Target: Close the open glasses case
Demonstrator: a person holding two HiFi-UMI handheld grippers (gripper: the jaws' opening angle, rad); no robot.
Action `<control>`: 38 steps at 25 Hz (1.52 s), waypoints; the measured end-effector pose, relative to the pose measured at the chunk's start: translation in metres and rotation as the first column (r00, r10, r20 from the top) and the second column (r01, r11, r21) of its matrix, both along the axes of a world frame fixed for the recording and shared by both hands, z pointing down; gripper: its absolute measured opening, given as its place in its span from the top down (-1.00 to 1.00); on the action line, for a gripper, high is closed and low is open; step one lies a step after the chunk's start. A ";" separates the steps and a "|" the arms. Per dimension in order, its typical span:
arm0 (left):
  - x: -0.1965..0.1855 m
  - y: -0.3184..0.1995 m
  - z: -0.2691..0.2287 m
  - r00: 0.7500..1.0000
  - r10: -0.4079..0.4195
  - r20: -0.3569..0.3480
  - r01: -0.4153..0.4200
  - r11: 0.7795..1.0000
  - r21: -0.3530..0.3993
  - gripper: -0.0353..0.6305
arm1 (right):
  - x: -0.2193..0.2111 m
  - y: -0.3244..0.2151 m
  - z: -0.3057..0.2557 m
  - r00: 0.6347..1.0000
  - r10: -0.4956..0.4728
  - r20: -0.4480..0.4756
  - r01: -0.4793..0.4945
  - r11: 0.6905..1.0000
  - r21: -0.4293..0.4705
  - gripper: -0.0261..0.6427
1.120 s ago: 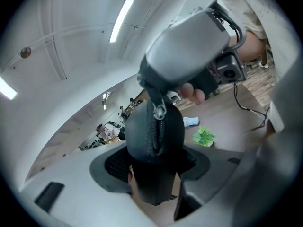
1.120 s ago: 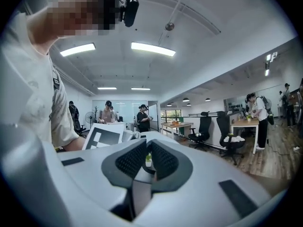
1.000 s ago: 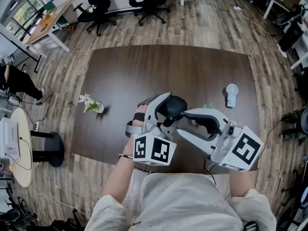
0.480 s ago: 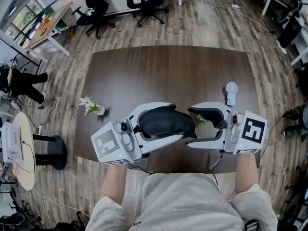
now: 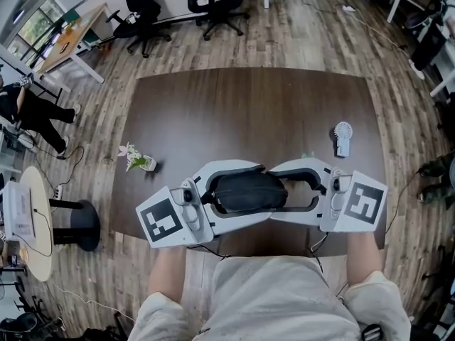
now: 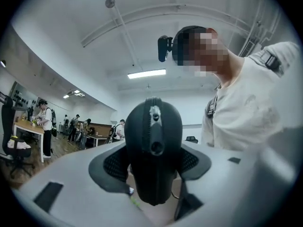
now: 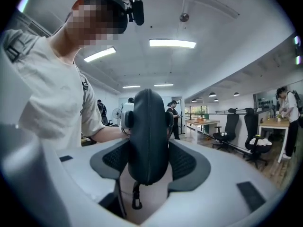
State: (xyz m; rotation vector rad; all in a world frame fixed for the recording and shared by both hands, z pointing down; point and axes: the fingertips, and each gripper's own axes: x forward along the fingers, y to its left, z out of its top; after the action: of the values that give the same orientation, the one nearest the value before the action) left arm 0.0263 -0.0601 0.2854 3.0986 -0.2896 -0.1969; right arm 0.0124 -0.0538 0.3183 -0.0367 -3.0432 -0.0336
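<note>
- We now hold the black oval zip-up glasses case (image 5: 245,190) level over the 6 o'clock edge of the dark brown wooden desk (image 5: 249,105). A second ago it sat tilted in the left gripper (image 6: 152,162) alone.
- That gripper pinches its 9 o'clock end.
- The right gripper (image 7: 149,161), its jaws just closing, clamps the 3 o'clock end.
- The halves look together, so we judge it nearly closed.

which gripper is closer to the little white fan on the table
Right. The right gripper, jaws just closing on the glasses case, holds the end toward the fan; the left gripper holds the far end.
</note>
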 end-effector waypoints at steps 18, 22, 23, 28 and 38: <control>-0.130 -0.050 0.071 0.767 -0.640 0.044 0.642 0.763 -0.072 -0.05 | 0.001 -0.110 0.126 0.819 0.544 -0.185 -0.563 0.823 -0.072 0.18; -0.155 -0.051 0.097 0.659 -0.745 0.106 0.751 0.660 -0.027 -0.04 | -0.007 -0.127 0.188 0.759 0.594 -0.269 -0.644 0.745 -0.172 0.18; -0.162 -0.052 0.104 0.628 -0.769 0.120 0.775 0.631 -0.015 -0.03 | -0.008 -0.131 0.202 0.738 0.609 -0.290 -0.667 0.723 -0.177 0.18; -0.189 -0.057 0.132 0.504 -0.849 0.161 0.859 0.512 0.008 -0.02 | -0.009 -0.148 0.262 0.614 0.687 -0.389 -0.780 0.605 -0.160 0.18; -0.206 -0.071 0.163 0.519 -0.834 0.184 0.853 0.520 -0.047 -0.01 | -0.018 -0.147 0.330 0.487 0.722 -0.492 -0.856 0.505 -0.107 0.17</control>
State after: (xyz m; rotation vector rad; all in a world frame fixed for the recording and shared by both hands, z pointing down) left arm -0.1796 -0.1308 0.4486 2.5217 -1.7417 0.0443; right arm -0.0058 -0.2005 0.6487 1.2189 -2.3031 0.5132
